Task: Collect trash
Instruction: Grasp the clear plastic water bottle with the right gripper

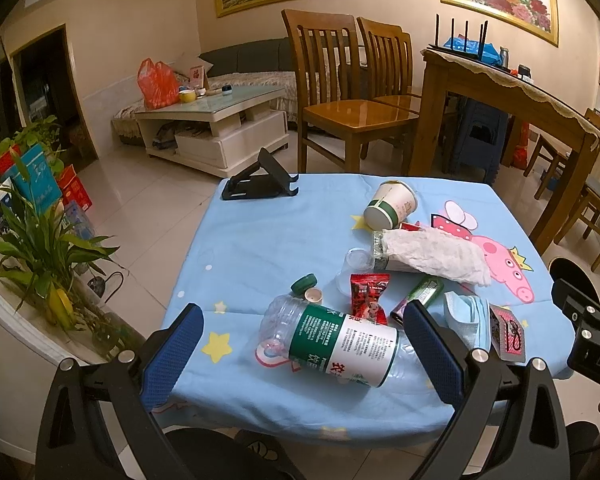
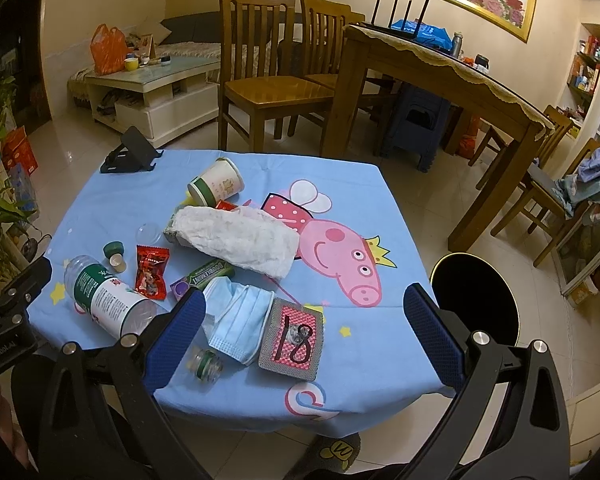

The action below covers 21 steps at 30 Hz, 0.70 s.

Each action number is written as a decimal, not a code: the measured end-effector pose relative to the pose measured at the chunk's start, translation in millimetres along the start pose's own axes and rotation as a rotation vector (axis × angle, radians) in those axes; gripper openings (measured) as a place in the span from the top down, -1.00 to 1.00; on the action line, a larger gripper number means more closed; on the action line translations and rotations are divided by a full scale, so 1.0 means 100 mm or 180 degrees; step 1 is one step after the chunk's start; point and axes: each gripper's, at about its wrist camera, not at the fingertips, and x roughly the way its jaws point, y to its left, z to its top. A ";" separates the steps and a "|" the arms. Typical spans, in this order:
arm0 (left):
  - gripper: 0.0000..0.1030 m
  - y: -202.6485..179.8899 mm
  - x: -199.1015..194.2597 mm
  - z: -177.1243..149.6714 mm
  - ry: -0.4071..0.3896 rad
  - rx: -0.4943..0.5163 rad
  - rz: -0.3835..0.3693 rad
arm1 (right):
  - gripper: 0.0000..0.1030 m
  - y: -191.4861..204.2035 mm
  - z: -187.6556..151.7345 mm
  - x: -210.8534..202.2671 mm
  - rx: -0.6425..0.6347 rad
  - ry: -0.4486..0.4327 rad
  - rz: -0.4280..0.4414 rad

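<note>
Two grippers: both are hovering over the near edge of the table, jaws spread wide and holding nothing.
Left gripper: its blue pads are standing either side of the bottle without touching it — the bottle is lying on its side at the near left of the table.
Right gripper: it is hanging above the mask and the card, with both lying between its pads in view.
Caps: a green cap and a tan cap are sitting just beyond the bottle's open neck end.
Wrapper: red, lying flat just right of the bottle.
Gum pack: green, lying between the wrapper and the mask.
Tissue: a crumpled white wad, lying across mid-table and covering part of a box beneath it.
Paper cup: tipped on its side at the far part of the pile.
Clear cup: lying on its side left of the tissue.
Small jar: lying near the table's front edge, beside the right gripper's left pad.
Phone stand: black, sitting at the far left corner — well apart from the trash.
Bin: round and black, standing on the floor just off the table's right corner.
</note>
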 end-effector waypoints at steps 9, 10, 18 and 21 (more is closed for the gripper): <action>-0.88 0.46 0.19 -0.07 0.0072 -0.0129 0.0126 | -0.90 0.45 -0.07 0.04 -0.0547 0.0016 0.0658; -0.88 0.52 0.21 -0.08 0.0075 -0.0133 0.0162 | -0.90 0.52 -0.11 0.09 -0.0669 0.0071 0.0807; -0.88 1.35 0.53 -0.29 0.0307 -0.0523 0.0192 | -0.51 1.15 -0.33 0.48 -0.1756 0.0451 0.1296; -0.87 1.50 0.54 -0.34 0.0287 -0.0604 0.0127 | -0.48 1.40 -0.33 0.67 -0.2111 0.0593 0.1338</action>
